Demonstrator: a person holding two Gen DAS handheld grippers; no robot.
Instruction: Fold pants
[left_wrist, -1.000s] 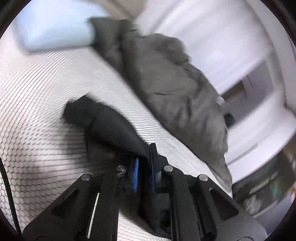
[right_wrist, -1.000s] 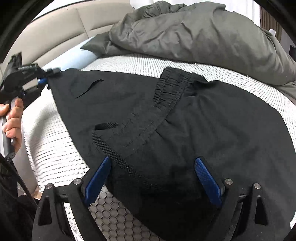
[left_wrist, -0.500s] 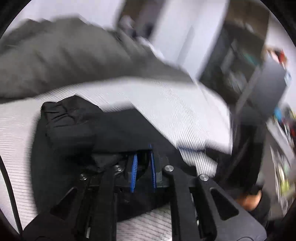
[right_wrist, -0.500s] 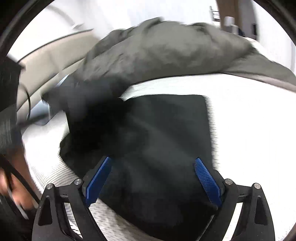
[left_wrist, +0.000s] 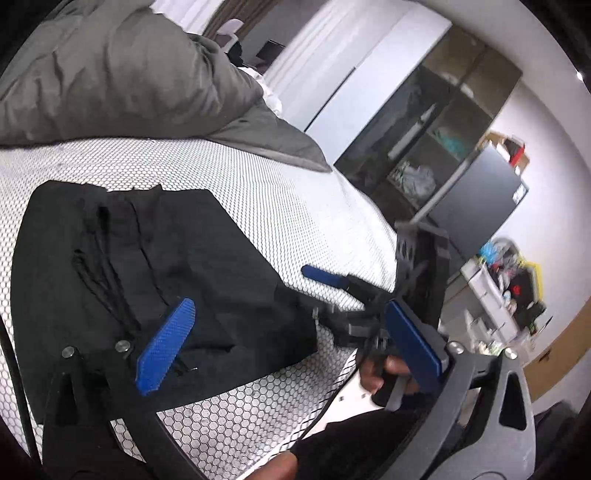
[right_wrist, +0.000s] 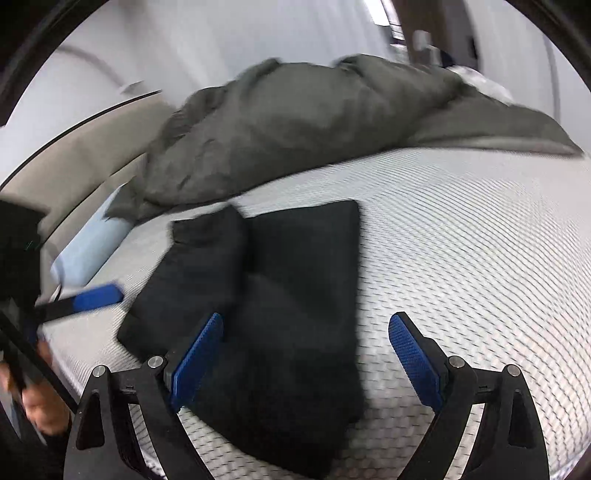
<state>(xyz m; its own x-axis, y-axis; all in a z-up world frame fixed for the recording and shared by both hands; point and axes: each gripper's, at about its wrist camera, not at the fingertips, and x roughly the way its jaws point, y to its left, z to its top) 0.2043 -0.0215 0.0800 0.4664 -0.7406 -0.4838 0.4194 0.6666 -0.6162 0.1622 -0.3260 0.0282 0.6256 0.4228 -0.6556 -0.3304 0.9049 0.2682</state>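
The black pants (left_wrist: 155, 273) lie folded in a flat bundle on the white mesh bed cover (left_wrist: 280, 206). They also show in the right wrist view (right_wrist: 280, 295), with a fold line down the middle. My left gripper (left_wrist: 291, 350) is open and empty, its left pad above the bundle's near edge. My right gripper (right_wrist: 306, 358) is open and empty, hovering over the bundle's near end. The right gripper also shows in the left wrist view (left_wrist: 354, 299), at the bundle's right corner. One blue pad of the left gripper (right_wrist: 96, 297) shows left of the bundle.
A crumpled grey duvet (right_wrist: 314, 122) lies across the far side of the bed. A light blue pillow (right_wrist: 92, 243) and beige headboard (right_wrist: 74, 166) are at the left. A dark shelf unit (left_wrist: 436, 122) and a cluttered cart (left_wrist: 506, 288) stand beyond the bed's edge.
My left gripper carried a pants end across onto the rest, then opened and let it go. The pants went from spread out to a folded bundle. My right gripper stayed open.
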